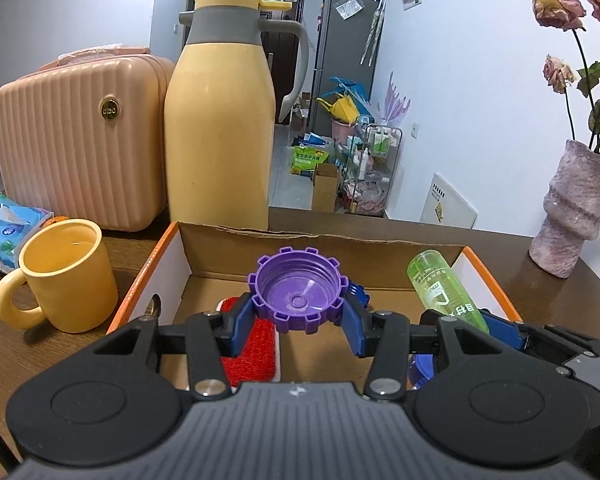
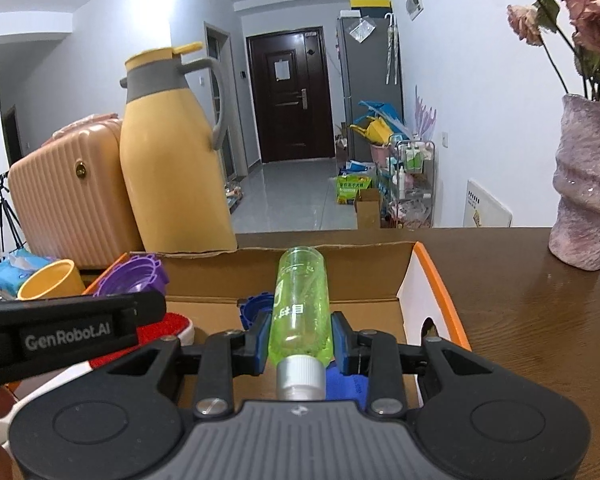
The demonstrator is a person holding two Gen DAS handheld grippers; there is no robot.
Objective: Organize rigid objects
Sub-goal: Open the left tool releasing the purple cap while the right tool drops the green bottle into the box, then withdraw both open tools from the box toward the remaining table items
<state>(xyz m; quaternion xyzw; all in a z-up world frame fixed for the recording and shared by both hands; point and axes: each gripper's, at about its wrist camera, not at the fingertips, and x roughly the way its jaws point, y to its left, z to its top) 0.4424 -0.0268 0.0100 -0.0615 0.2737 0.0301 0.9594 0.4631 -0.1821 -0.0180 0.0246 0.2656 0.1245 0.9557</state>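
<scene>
In the left wrist view, the left gripper [image 1: 300,316] sits at the centre of the frame, its blue fingers [image 1: 236,326] clamped on a purple notched cap [image 1: 298,290] whose hollow side faces the camera. The cap is held above an open cardboard box [image 1: 320,240] with orange edges that stands on the brown desk [image 1: 560,292]. A red brush-like pad [image 1: 256,354] lies in the box at lower centre, under the fingers.

In the right wrist view, the right gripper [image 2: 300,340] is at lower centre, its fingers [image 2: 342,340] pressed on both sides of a clear green bottle [image 2: 300,304]. The bottle points away from the camera over the same box, its silver cap [image 2: 300,378] nearest the lens. A blue cap [image 2: 256,308] lies in the box just left of the bottle.

A yellow mug [image 1: 66,276] stands at left beside the box, a yellow jug [image 1: 224,120] and a pink suitcase [image 1: 80,140] behind it, and a pink vase [image 1: 572,208] at far right.
</scene>
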